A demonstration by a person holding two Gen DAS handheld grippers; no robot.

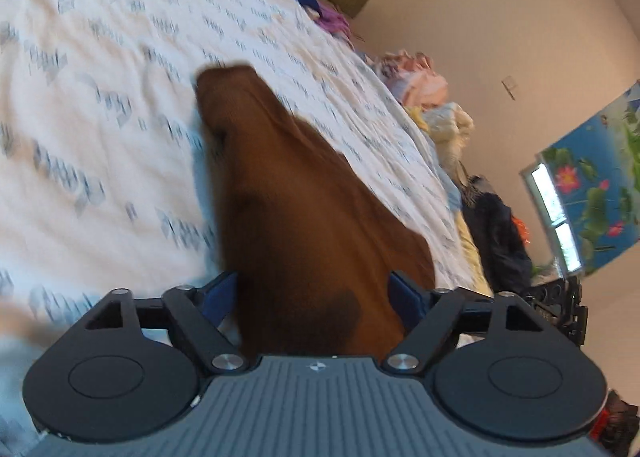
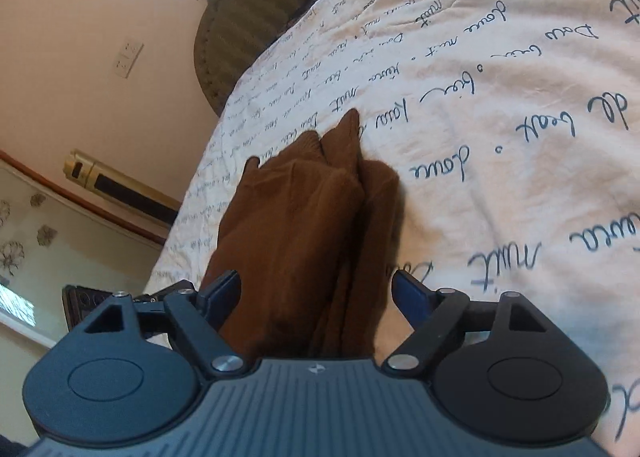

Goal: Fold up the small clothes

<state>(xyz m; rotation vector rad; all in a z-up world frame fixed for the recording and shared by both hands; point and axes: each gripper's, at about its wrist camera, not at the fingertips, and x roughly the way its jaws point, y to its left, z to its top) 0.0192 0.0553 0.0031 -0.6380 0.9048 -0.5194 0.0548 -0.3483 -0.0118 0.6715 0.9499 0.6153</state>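
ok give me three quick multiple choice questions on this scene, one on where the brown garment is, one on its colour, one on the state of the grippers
1. Where does the brown garment lie?
A. on the white bedspread printed with handwriting
B. on a wooden floor
C. inside a basket

2. What colour is the garment between the fingers?
A. blue
B. brown
C. yellow

3. How do the jaws of the left gripper and right gripper stand?
A. both shut tight on the cloth
B. one shut, one open
C. both open, with the cloth passing between the fingers

Answers:
1. A, the script-printed bedspread shows around the garment in both views.
2. B, the cloth is rust brown in both views.
3. C, the blue pads stand wide apart in each view, not pinching the cloth.
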